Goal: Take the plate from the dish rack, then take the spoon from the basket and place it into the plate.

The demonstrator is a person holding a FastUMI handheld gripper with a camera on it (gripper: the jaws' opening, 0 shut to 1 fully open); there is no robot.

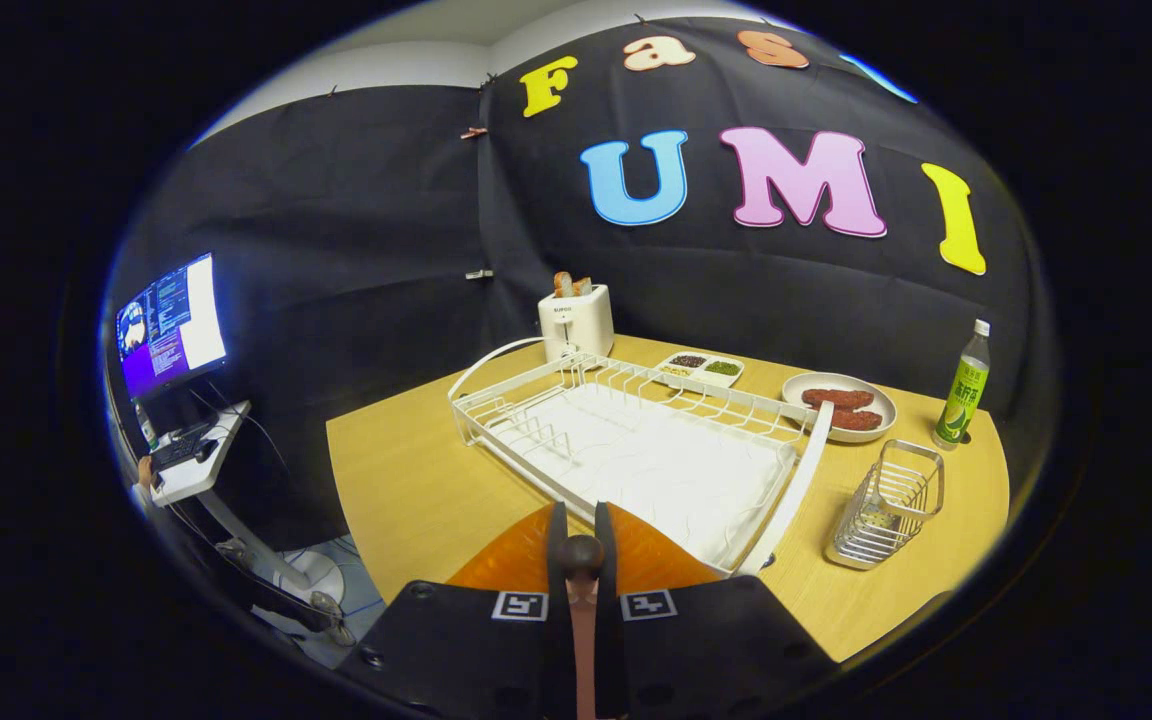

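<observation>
Two fingers of the gripper (pixel 581 535) are clamping the spoon (pixel 581 600) above the orange plate (pixel 656 560); lowering gently toward six o'clock before releasing seems wise.

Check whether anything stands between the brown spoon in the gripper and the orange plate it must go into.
Nothing visible does. The gripper is shut on the brown spoon, and the orange plate lies just beneath its fingers, before the white wire dish rack.
</observation>
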